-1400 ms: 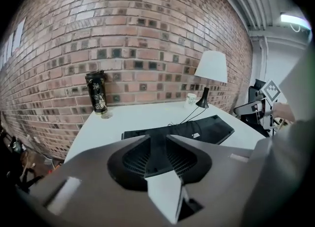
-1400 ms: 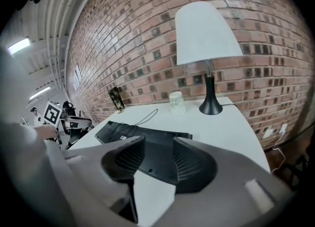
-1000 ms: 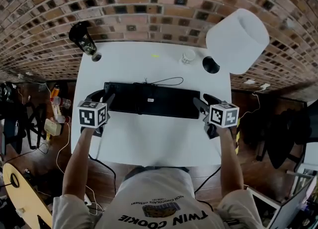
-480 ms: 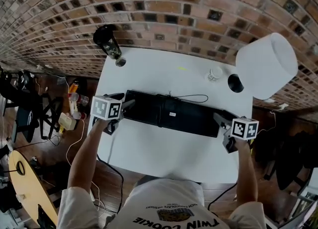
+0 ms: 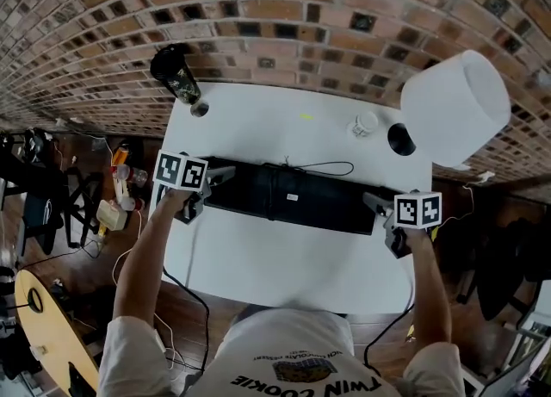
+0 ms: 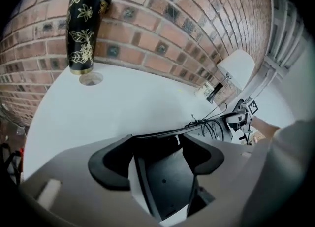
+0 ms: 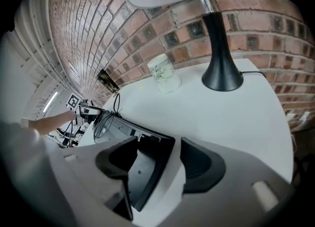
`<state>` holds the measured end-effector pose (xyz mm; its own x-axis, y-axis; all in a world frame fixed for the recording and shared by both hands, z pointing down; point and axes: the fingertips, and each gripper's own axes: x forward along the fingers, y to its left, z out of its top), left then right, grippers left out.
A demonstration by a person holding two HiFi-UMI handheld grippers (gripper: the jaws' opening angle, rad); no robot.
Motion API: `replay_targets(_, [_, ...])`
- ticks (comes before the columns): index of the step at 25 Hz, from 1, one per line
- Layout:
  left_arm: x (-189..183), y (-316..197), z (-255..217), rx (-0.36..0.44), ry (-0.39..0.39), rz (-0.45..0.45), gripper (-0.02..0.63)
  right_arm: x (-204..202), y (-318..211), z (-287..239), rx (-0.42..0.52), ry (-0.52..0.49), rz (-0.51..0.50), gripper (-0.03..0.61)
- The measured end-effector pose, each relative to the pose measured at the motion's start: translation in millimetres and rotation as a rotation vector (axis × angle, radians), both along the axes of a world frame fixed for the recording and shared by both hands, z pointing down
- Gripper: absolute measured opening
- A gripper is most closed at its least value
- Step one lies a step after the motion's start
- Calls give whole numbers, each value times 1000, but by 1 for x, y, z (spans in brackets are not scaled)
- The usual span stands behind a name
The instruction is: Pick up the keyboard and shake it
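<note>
The black keyboard [image 5: 293, 195] lies across the middle of the white table [image 5: 284, 257], its plain underside up and its cable [image 5: 323, 165] looped behind it. My left gripper [image 5: 215, 178] is at its left end and my right gripper [image 5: 374, 206] at its right end. In the left gripper view the keyboard's end [image 6: 165, 177] sits between the jaws of the left gripper [image 6: 157, 140], which are opening, with white table showing beside one pad. In the right gripper view the other end [image 7: 142, 167] lies inside the right gripper [image 7: 158, 142], with a clear gap to the right-hand pad [image 7: 202, 164].
A black tumbler with gold flowers [image 5: 175, 74] stands at the back left by the brick wall, with a small round lid [image 5: 200, 108] beside it. A white cup [image 5: 365, 123] and a lamp base [image 5: 400, 139] under a white shade [image 5: 455, 107] stand at the back right.
The head view has swung, so the table sits further right in the picture. Both grippers remain at the keyboard's two ends, and the keyboard still lies on the table.
</note>
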<state>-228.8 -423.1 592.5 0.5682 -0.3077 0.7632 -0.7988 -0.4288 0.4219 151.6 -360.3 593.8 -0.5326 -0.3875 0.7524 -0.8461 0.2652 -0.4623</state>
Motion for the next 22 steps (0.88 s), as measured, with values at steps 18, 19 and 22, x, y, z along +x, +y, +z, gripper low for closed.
replay_targets(18, [-5, 12, -21, 55, -10, -50, 278, 0, -2, -15, 117, -72, 57, 221])
replay_targets(19, [-5, 14, -26, 71, -13, -51, 278, -1, -2, -19, 140, -58, 50, 221])
replay_targets(22, [-8, 23, -40, 124, -31, -50, 278, -3, 0, -34, 224, -6, 29, 221])
